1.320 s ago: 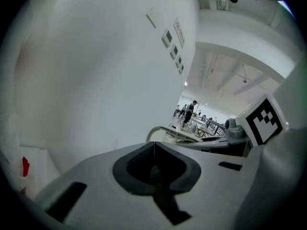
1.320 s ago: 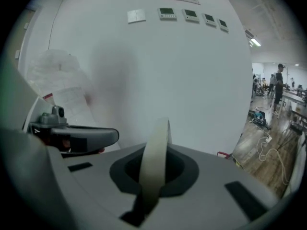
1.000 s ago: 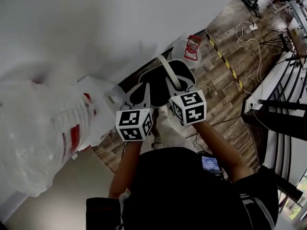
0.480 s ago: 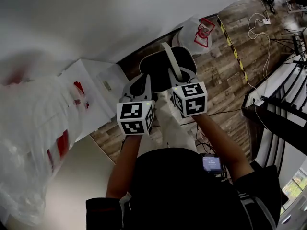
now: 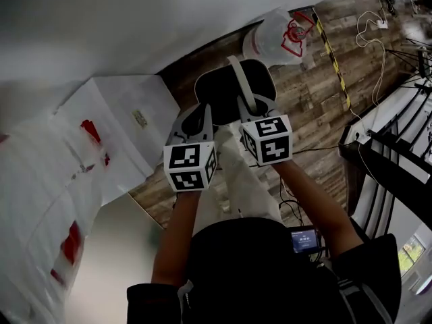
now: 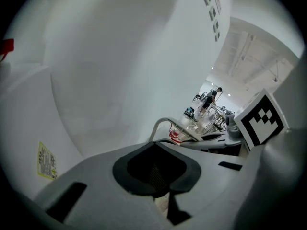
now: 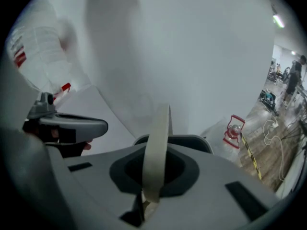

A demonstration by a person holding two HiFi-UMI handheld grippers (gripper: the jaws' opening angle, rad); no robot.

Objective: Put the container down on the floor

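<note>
person: dark top point(image 5: 256, 268) nearest the camera, both forearms stretched forward; a small lit screen point(image 5: 303, 238) at the right hip
left gripper point(image 5: 192, 119): jaws drawn together, just beside the container's near left rim; a pale scrap shows at their seam, too small to name
right gripper point(image 5: 252, 108): jaws clenched on the container's handle point(image 7: 156, 147), a pale band that rises from the seam and arches over the dark opening
container point(image 5: 217, 92): dark, oval, open on top, directly ahead of both grippers and over the floor at the foot of the white wall; whether its base touches the floor cannot be told
floor point(image 5: 307, 113): wood-pattern planks
white box point(image 5: 128, 140): left of the container, against the wall, with a small yellow label point(image 5: 140, 119) on its side
white bag point(image 5: 40, 201): crinkled plastic with red print, at the left edge beside the box
clear bag point(image 5: 273, 36): red print on it, lying on the floor just beyond the container
striped tape point(image 5: 331, 49): yellow and black, running across the planks past the clear bag
white cable point(image 5: 370, 25): looped on the floor farther off
dark railing point(image 5: 395, 147): along the right edge
</note>
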